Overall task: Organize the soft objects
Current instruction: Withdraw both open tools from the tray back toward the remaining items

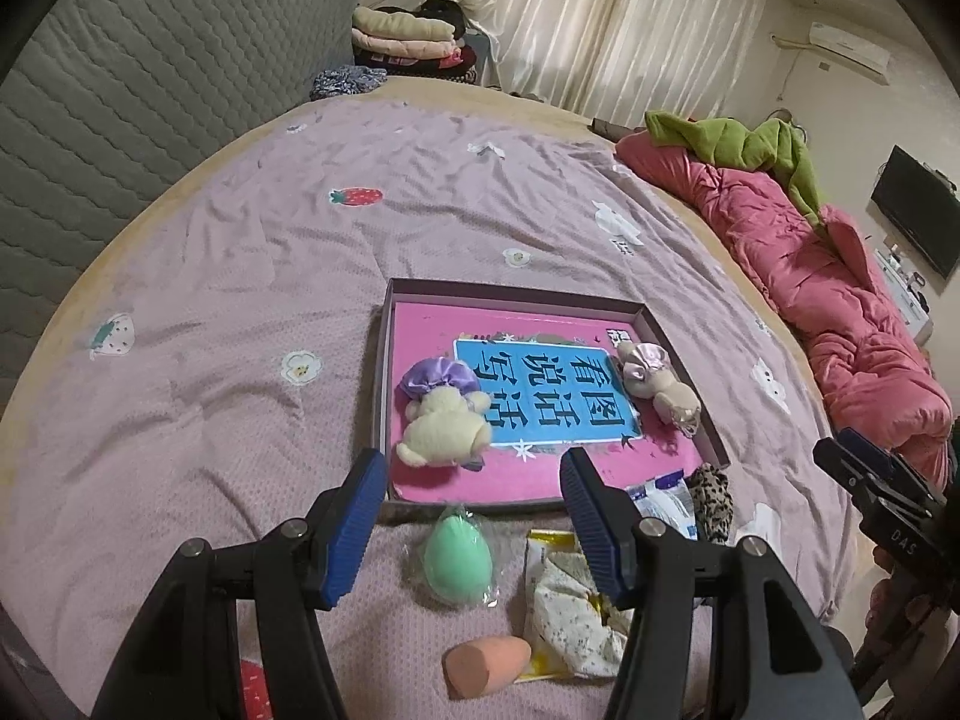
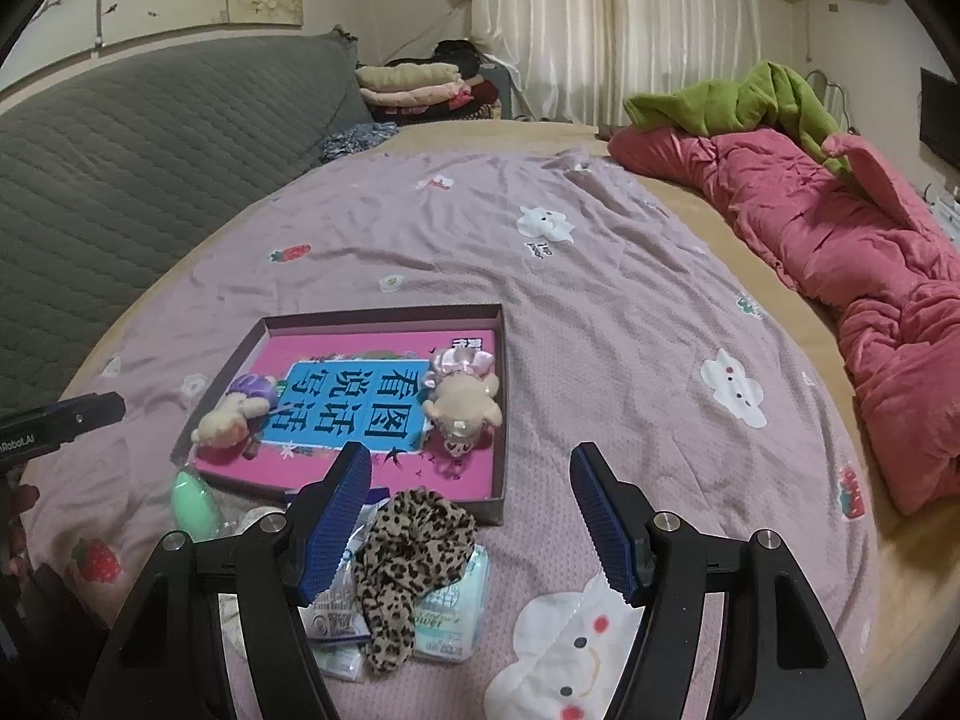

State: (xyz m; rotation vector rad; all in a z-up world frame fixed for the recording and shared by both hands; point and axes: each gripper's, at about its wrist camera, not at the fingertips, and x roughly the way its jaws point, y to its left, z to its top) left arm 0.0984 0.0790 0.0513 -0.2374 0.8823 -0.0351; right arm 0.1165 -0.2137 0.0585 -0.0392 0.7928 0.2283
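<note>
A shallow box point(image 1: 384, 372) point(image 2: 501, 396) with a pink book inside lies on the bed. In it rest a cream plush with a purple cap point(image 1: 441, 414) point(image 2: 237, 405) and a beige plush with a pink cap point(image 1: 657, 381) point(image 2: 462, 393). Before the box lie a green sponge in wrap point(image 1: 459, 555) point(image 2: 192, 501), an orange sponge point(image 1: 486, 663), a floral cloth in a yellow packet point(image 1: 567, 606), white packets point(image 1: 663, 501) point(image 2: 447, 606) and a leopard-print cloth point(image 1: 714, 501) point(image 2: 408, 552). My left gripper point(image 1: 474, 513) hangs open above the green sponge. My right gripper point(image 2: 468, 516) is open above the leopard cloth.
A lilac cover point(image 1: 270, 276) point(image 2: 630, 324) with cloud and strawberry prints spreads over the bed. A red quilt point(image 1: 840, 312) point(image 2: 840, 252) with a green cloth on it lies along the right side. A grey padded headboard point(image 1: 120, 90) stands left, folded clothes point(image 1: 402, 39) behind.
</note>
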